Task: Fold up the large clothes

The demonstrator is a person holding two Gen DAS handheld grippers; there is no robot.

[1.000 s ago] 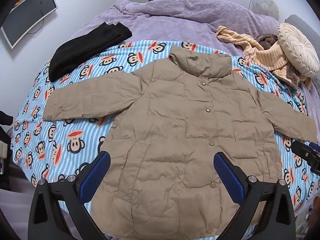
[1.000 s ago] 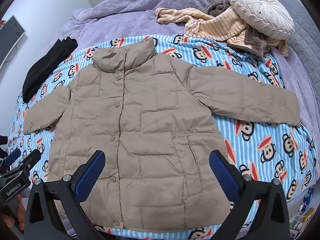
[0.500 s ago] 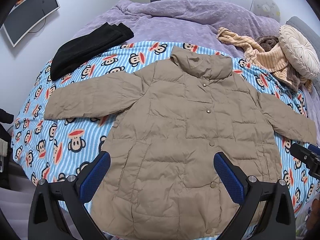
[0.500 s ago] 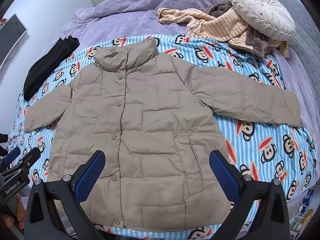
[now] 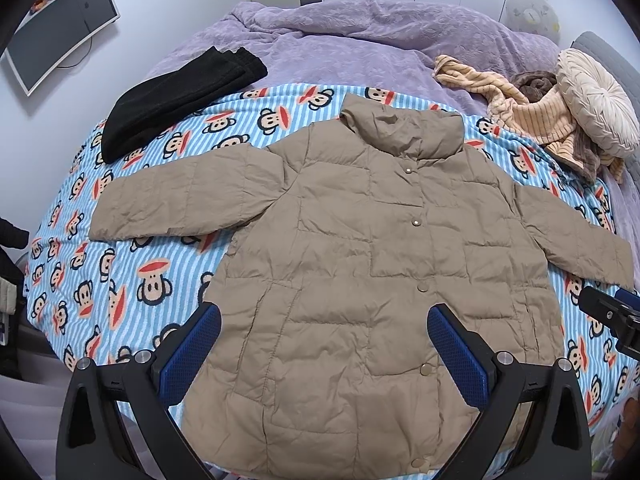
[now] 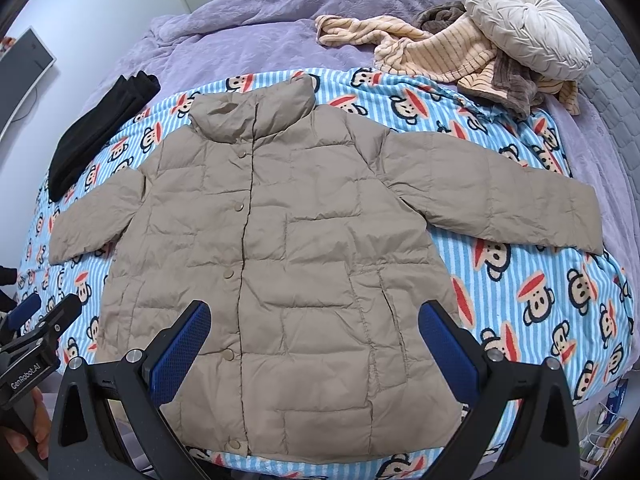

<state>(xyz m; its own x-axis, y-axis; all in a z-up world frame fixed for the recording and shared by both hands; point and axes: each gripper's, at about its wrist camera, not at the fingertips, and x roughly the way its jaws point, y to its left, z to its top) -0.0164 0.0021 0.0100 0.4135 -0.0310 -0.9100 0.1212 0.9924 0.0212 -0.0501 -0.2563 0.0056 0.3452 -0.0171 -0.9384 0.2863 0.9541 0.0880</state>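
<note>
Behind both claws, jacket [image 5: 360, 264] hem partly hidden

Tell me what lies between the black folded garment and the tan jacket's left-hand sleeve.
Only bare monkey-print blanket separates the black garment from the jacket sleeve, clearest in the left wrist view.

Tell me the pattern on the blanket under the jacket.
Light blue and white stripes with cartoon monkey faces; clearest in the right wrist view.

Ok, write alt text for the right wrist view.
A tan puffer jacket lies flat, buttoned, sleeves spread, on a monkey-print blanket. The right tongs hover open above its hem; black folded clothes lie far left.
</note>
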